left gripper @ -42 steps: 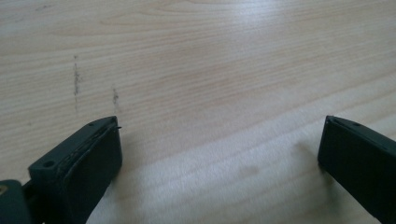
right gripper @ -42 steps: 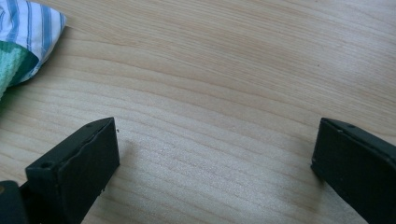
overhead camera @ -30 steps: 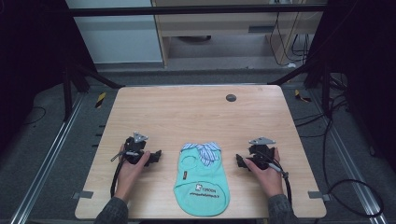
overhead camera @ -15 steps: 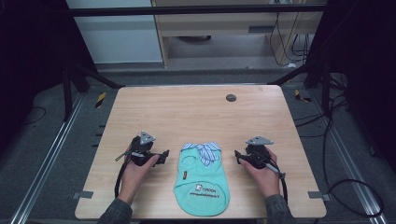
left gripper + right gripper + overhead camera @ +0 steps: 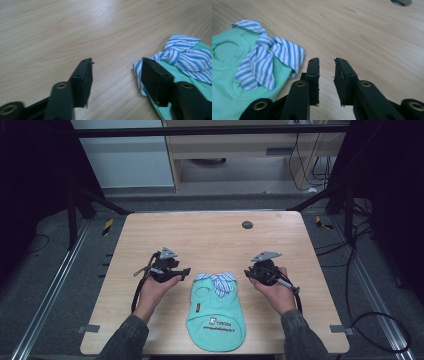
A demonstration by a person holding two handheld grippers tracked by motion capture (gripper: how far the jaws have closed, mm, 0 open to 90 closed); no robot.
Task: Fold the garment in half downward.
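Two grippers flanked one small mint-green garment (image 5: 216,315) lying flat at the near edge of the tabletop (image 5: 210,232), roughly midway between its left and right edges. The blue-and-white striped collar (image 5: 220,281) lay at the garment's far end, toward the centre of the tabletop; the rounded hem reached almost to the near edge. Left gripper (image 5: 184,273) sat just beside the collar's left corner, jaws pointing toward it. In the left gripper view the jaws had just been closing and stood partly apart, only bare wood between them; the right-hand jaw overlapped the collar's edge (image 5: 140,72) in that picture, contact could not be confirmed. Right gripper (image 5: 248,273) sat just beside the collar's right corner, jaws pointing toward it. In the right gripper view its jaws had just been closing too, leaving a narrow gap with bare wood showing through it; the striped collar (image 5: 265,60) lay just left of the left-hand jaw, not between the pads. Neither gripper held cloth. Dark round hole (image 5: 247,224) lay near the far edge, well apart from the garment.
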